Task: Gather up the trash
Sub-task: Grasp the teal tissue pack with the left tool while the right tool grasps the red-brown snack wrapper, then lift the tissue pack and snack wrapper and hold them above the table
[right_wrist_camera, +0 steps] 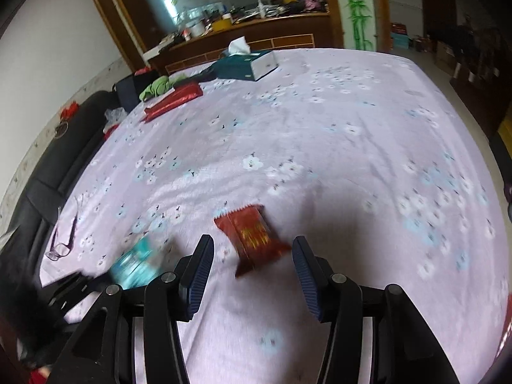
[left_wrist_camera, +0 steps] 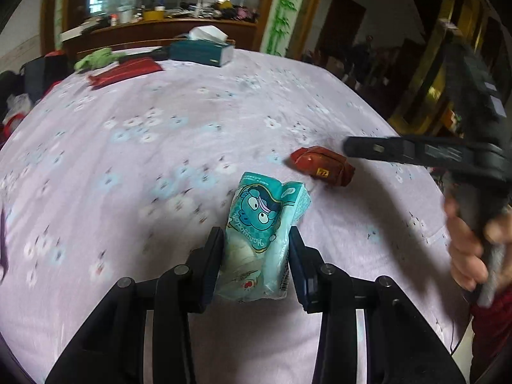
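Two pieces of trash are showing on the lilac flowered bench [right_wrist_camera: 352, 121], one to each gripper. The left gripper [left_wrist_camera: 256, 243] is clenching on a teal tissue packet [left_wrist_camera: 265, 224]: both fingers [left_wrist_camera: 212, 256] are pressing its sides, the printed end sticking out forward past the tips, the packet apparently lifted a little off the cloth, though that is hard to tell. Holding it by the middle is keeping the soft wrapper from slipping, I judge. The right gripper [right_wrist_camera: 252, 246] is hanging released, fingers [right_wrist_camera: 302, 265] spread wide and nothing between the pads. The red snack wrapper [right_wrist_camera: 251, 236] is lying flat on the cloth just ahead of the tips, roughly centred in the gap but skewed, touching neither finger; the wide spread is probably there to straddle it. In the left view the same wrapper is sitting ahead and right of the left fingers, under the blurred right gripper. Beyond both, well apart, a tissue box [right_wrist_camera: 246, 64] and a red pouch [right_wrist_camera: 174, 99] are sitting; glasses [right_wrist_camera: 64, 240] are lying far left of the right fingers.
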`<state>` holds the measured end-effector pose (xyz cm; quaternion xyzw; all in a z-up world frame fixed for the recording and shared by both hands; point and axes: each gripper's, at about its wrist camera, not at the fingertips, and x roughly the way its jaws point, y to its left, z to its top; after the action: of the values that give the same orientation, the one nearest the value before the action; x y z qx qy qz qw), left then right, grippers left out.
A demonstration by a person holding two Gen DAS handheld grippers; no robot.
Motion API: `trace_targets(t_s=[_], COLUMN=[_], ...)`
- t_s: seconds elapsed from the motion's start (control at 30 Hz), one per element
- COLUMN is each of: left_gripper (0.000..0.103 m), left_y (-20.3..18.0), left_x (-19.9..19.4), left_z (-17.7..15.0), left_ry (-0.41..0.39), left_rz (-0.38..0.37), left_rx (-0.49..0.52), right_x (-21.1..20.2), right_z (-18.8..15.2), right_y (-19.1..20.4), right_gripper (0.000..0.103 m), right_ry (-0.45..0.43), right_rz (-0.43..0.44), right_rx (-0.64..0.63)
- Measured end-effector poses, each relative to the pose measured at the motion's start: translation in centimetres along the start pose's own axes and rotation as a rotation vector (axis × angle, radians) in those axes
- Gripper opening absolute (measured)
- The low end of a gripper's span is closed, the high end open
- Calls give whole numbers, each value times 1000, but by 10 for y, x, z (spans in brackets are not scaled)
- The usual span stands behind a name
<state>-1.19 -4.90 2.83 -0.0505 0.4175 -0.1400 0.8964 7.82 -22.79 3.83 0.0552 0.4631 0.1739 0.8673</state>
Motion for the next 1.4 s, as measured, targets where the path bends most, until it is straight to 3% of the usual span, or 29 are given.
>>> trace_targets(t_s=[0.33, 0.37, 0.4, 0.43, 0.6, 0.83, 1.03, 1.4], left_gripper=[38, 38, 38, 38, 38, 38, 39, 39], left_y=[-6, -7, -8, -9, -16, -34, -52, -61], left_x=[-13, -13, -14, -15, -19, -27, -32, -29], left_z=[-21, -22, -22, -23, -26, -34, -44, -52], left_ry=[-51, -55, -62, -73, -102, -148, -172, -178], left_rz=[28, 31, 40, 52, 58, 64, 70, 122], left_rx=[10, 11, 14, 19, 21, 18, 40, 77], right_x=[52, 52, 51, 48, 23, -38, -62, -61], right_z=[7, 4, 2, -1, -18, -74, -111, -121], right_y=[15, 15, 15, 15, 9, 20, 25, 12], right_gripper=[54, 50, 37, 34, 33, 33, 33, 33], right_ry=[90, 87, 85, 82, 43, -125, -240, -248], right_rz=[-103, -117, -122, -131, -116, -133, -174, -200], right_rx=[-97, -103, -110, -114, -48, 13, 49, 82])
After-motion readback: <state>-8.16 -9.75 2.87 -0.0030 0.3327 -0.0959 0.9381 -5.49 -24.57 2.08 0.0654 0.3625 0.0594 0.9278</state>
